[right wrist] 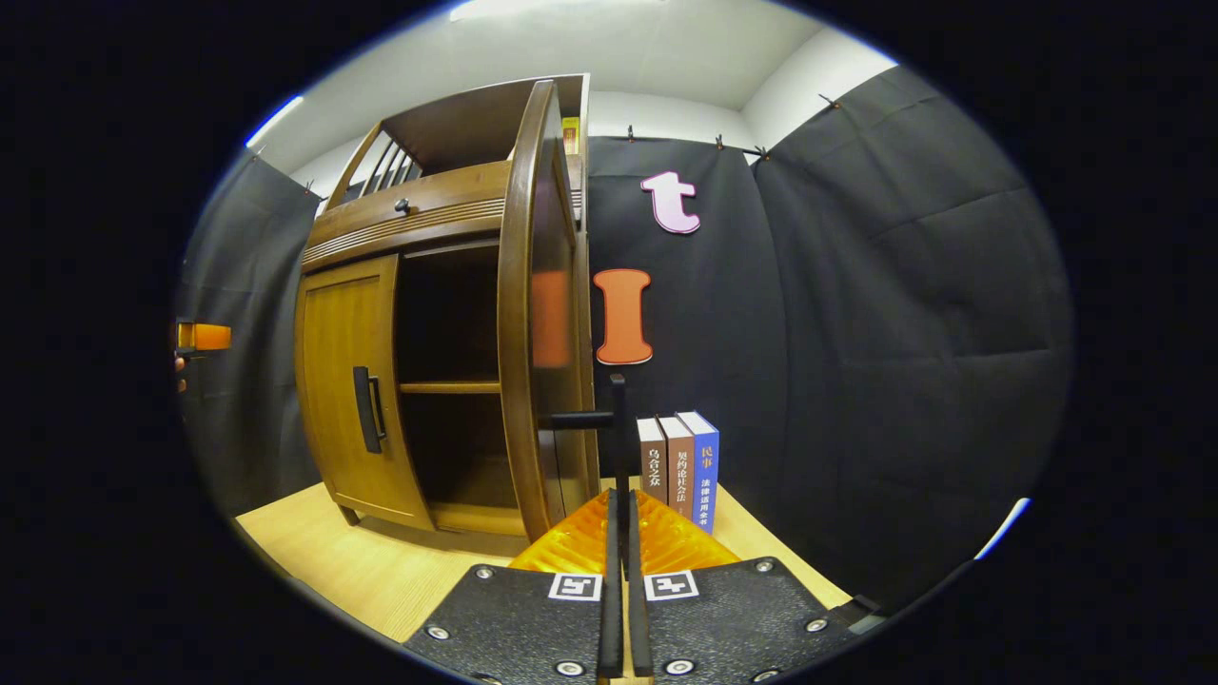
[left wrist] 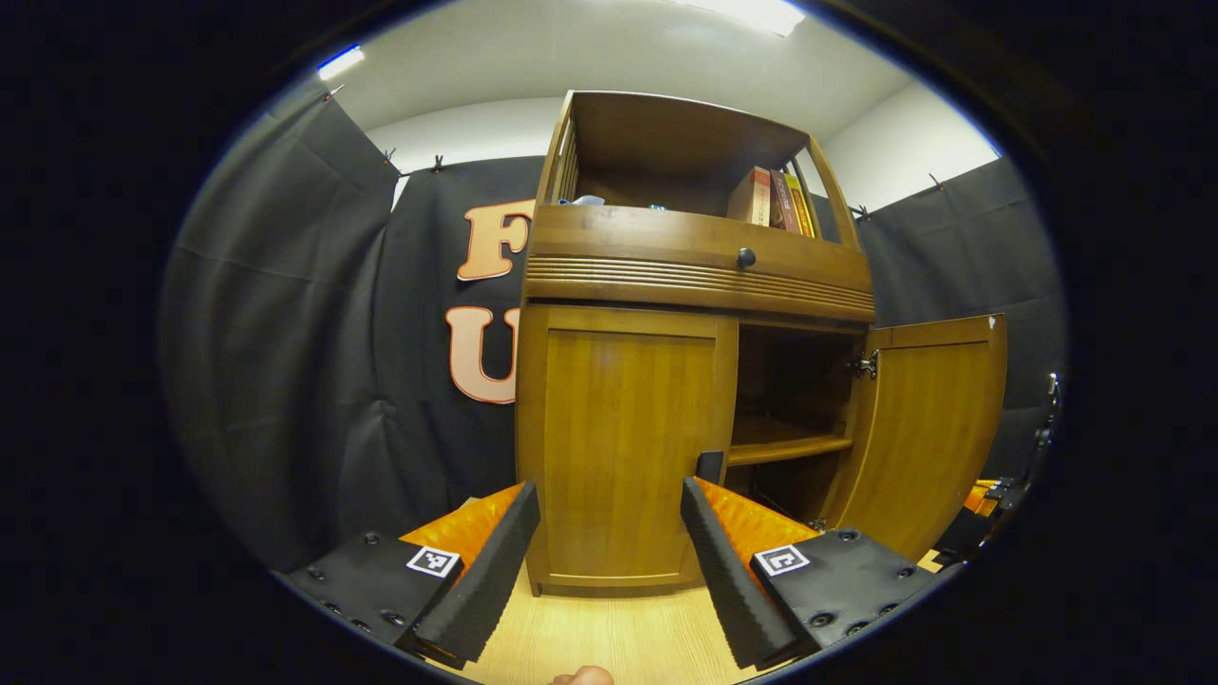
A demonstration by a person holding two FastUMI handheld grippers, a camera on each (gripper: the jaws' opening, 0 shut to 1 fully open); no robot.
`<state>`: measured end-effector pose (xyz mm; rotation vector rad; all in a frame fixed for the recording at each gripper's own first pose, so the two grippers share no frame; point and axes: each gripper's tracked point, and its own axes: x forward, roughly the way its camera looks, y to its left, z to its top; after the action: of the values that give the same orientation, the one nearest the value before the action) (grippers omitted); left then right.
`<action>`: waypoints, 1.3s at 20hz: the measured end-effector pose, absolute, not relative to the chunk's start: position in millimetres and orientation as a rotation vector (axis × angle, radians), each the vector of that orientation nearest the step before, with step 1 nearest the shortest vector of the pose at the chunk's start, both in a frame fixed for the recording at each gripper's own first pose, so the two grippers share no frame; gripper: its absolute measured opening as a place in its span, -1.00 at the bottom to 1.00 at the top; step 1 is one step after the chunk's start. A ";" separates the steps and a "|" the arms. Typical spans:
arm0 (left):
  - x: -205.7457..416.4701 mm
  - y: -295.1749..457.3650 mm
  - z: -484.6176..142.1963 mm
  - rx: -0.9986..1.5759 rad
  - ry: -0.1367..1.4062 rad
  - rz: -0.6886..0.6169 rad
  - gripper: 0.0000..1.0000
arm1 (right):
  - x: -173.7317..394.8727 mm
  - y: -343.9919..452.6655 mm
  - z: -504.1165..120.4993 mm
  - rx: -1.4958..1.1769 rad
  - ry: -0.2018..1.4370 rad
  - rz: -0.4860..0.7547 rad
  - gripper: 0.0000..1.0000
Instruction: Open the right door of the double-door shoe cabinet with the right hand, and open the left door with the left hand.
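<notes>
Standing on counter [left wrist: 609,637], cabinet [left wrist: 695,266]: right door [right wrist: 533,314] swung open, left door [left wrist: 623,447] shut. Right fingers [right wrist: 619,533] clamping right door's handle [right wrist: 617,428]. Left fingers [left wrist: 609,552] spreading apart, facing left door. Rigid hinged wood; grab left handle [right wrist: 368,409].

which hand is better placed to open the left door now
Left: its hand-held gripper is open facing the closed left door. The right hand-held gripper is shut on the open right door's handle.
</notes>
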<state>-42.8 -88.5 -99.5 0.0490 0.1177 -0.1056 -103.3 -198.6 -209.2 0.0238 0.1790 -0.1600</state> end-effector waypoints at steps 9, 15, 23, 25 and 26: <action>-17.8 -137.9 -135.6 0.045 0.159 -0.165 0.90 | -106.7 -218.3 -209.0 0.052 0.179 -0.163 -0.91; 12.2 -170.8 -174.5 0.037 0.215 -0.199 0.90 | -123.1 -243.7 -191.9 0.004 0.138 -0.258 -0.57; 54.6 -201.1 -214.7 0.048 0.229 -0.208 0.92 | -140.8 -266.1 -166.7 -0.077 0.091 -0.354 -0.27; 66.3 -205.4 -220.0 0.050 0.221 -0.207 0.92 | -140.9 -271.2 -167.4 -0.061 0.090 -0.366 -0.47; 72.2 -206.7 -220.2 0.058 0.207 -0.206 0.92 | -141.4 -274.8 -167.0 -0.057 0.090 -0.375 -0.25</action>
<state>72.2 -206.7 -220.2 0.0582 0.2073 -0.2064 -141.4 -274.8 -167.0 -0.0566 0.0900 -0.3750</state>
